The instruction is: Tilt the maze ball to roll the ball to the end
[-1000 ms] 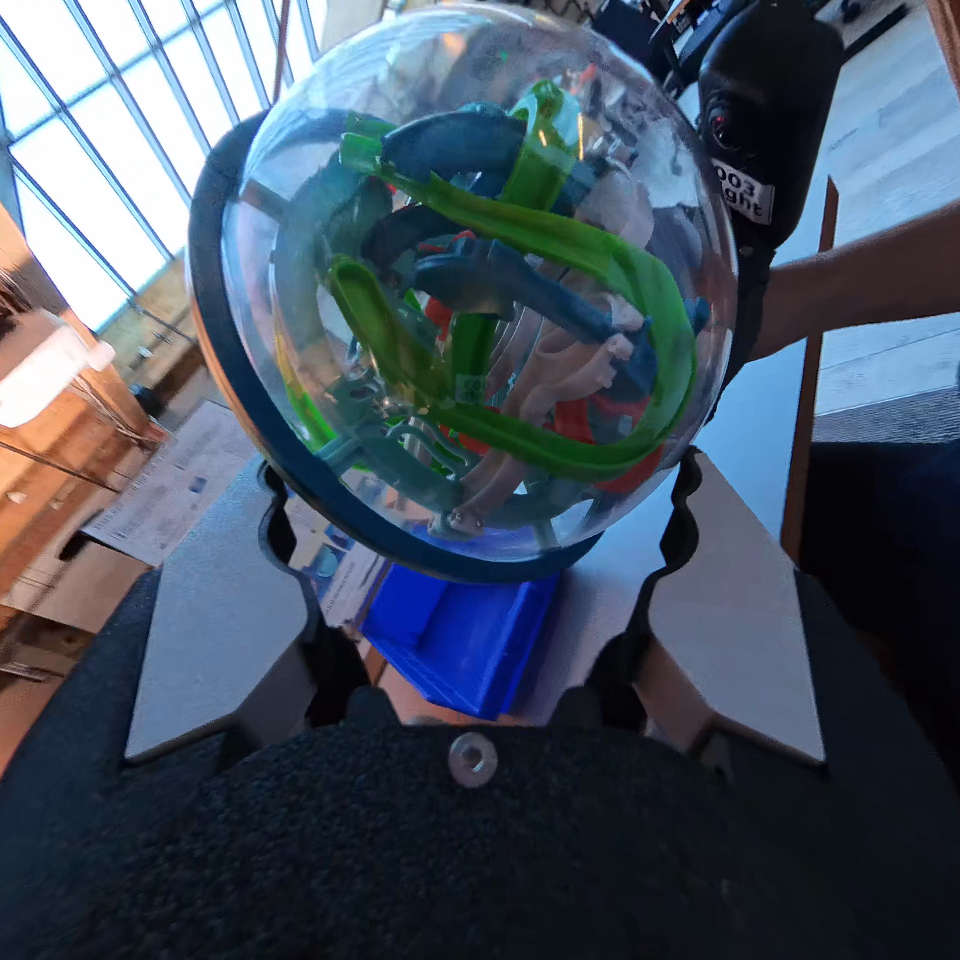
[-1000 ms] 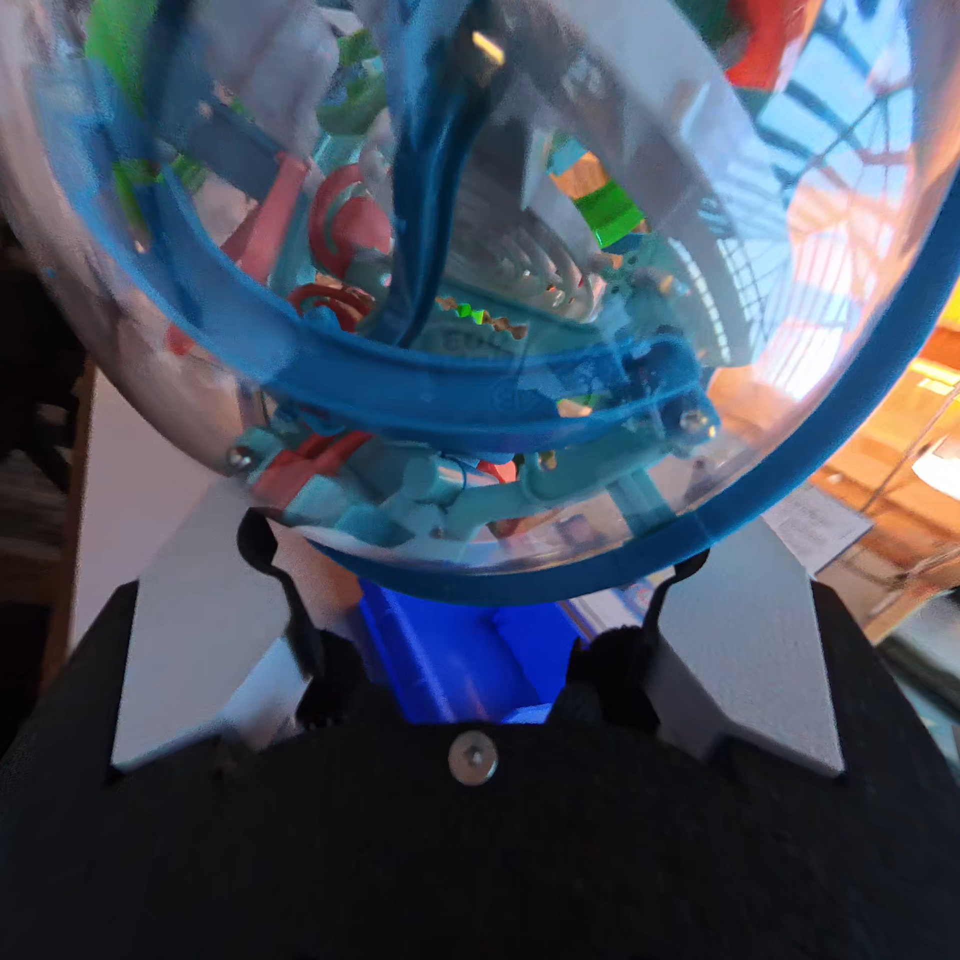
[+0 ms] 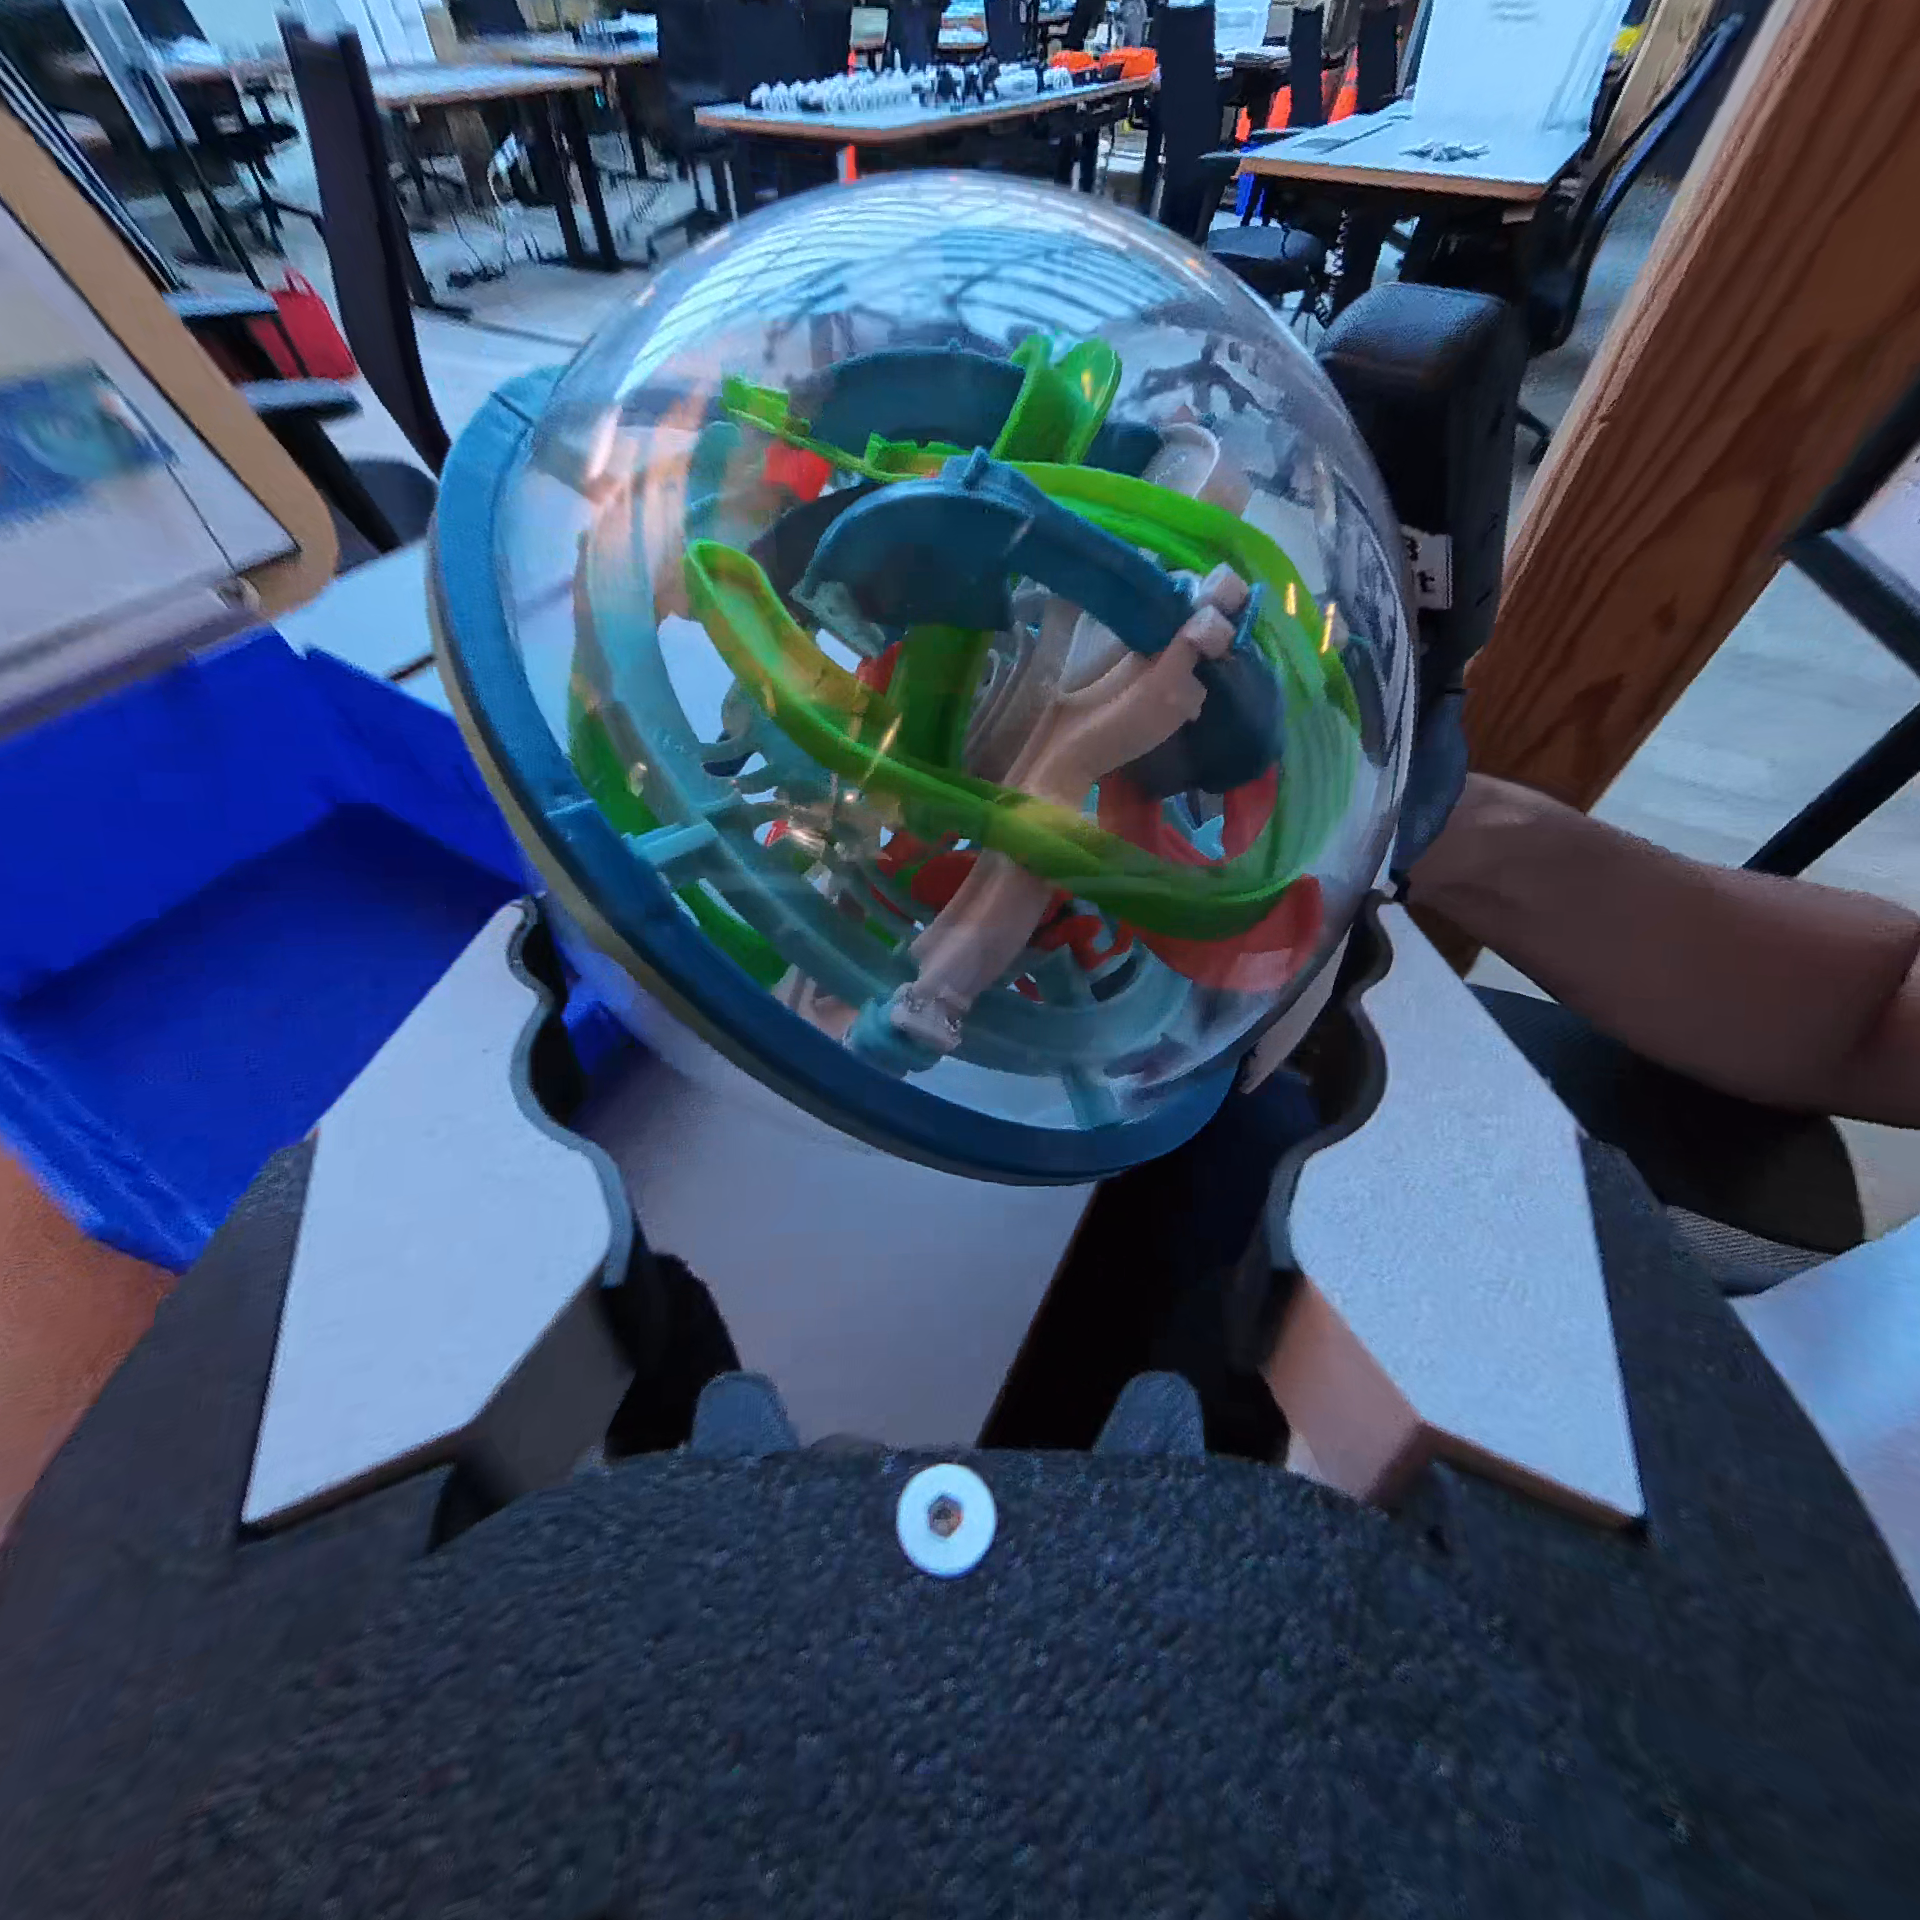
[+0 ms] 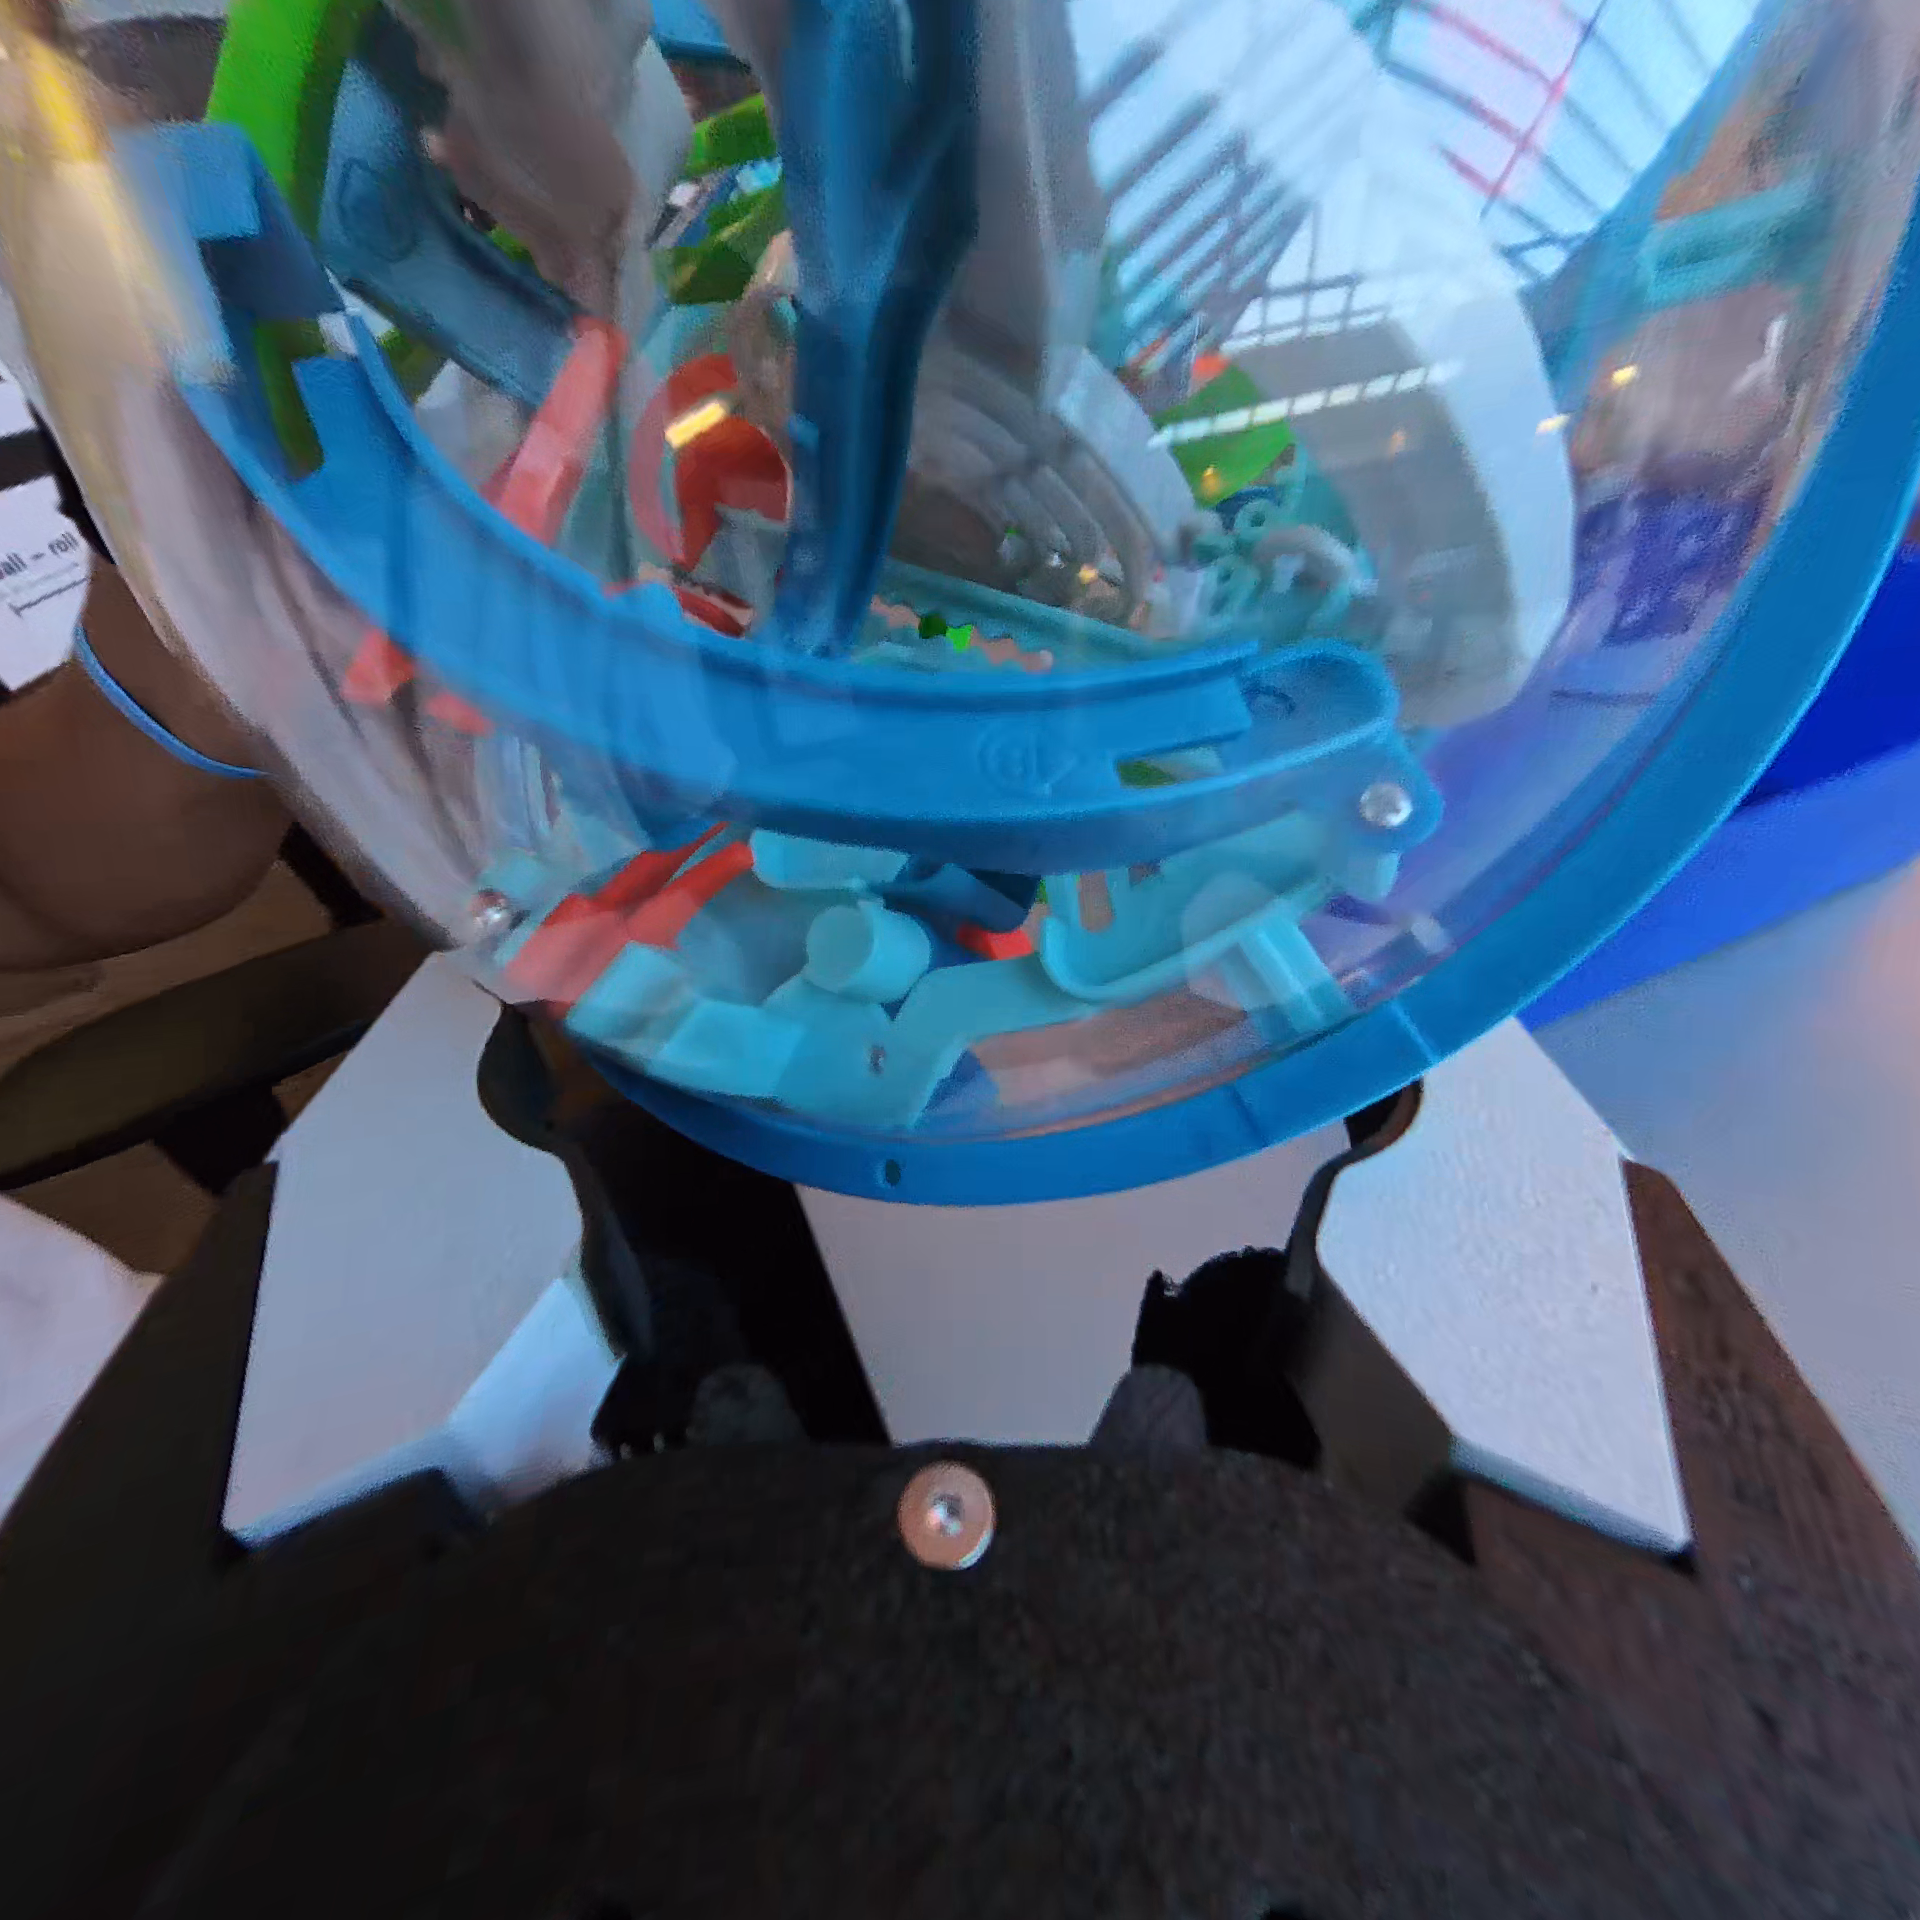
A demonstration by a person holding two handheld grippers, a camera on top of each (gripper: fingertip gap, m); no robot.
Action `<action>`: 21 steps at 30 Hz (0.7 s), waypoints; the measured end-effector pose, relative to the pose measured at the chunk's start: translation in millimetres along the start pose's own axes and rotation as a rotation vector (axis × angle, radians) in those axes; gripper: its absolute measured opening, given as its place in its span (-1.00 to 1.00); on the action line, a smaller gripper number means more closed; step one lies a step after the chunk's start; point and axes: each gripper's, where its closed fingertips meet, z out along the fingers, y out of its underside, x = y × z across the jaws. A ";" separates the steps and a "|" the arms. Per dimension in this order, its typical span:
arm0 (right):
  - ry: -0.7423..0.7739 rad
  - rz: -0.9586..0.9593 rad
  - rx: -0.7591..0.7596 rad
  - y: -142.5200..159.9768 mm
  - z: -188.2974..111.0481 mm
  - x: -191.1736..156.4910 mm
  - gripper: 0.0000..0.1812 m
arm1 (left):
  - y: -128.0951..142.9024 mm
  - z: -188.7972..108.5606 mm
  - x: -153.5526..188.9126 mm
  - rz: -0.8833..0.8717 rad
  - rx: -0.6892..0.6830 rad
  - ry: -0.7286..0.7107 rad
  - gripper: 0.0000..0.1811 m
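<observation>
The maze ball (image 3: 935, 665) is a clear sphere with a blue rim and green, teal, orange and beige tracks inside. My left gripper (image 3: 951, 935) is shut on its lower part, one finger on each side, holding it above the table. My right gripper (image 4: 945, 1081) is shut on the ball's other side (image 4: 935, 623), fingers against the blue rim. The right gripper's black body (image 3: 1423, 468) shows behind the ball in the left wrist view. I cannot make out the small rolling ball among the tracks.
A blue bin (image 3: 208, 883) stands on the pale table (image 3: 831, 1247) to the left, also in the right wrist view (image 4: 1818, 810). A wooden post (image 3: 1714, 364) rises at right, with a person's forearm (image 3: 1662, 977) below it. Desks and chairs fill the room behind.
Both grippers have tipped the ball. The left view swung down from the ceiling windows to level with the room, and the blue bin moved from under the ball to the left.
</observation>
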 end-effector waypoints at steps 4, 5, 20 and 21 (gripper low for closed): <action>-0.011 0.097 -0.092 28.4 5.5 5.1 0.70 | 29.0 12.6 -11.3 -0.150 -0.027 0.048 0.58; -0.008 0.107 -0.119 33.8 5.9 6.4 0.70 | 35.1 14.9 -13.1 -0.178 -0.031 0.062 0.58; -0.010 0.216 -0.270 68.1 13.3 15.4 0.69 | 81.7 30.1 -29.5 -0.427 -0.087 0.172 0.57; -0.014 0.230 -0.275 69.9 13.9 15.3 0.70 | 82.8 30.6 -30.2 -0.436 -0.092 0.171 0.57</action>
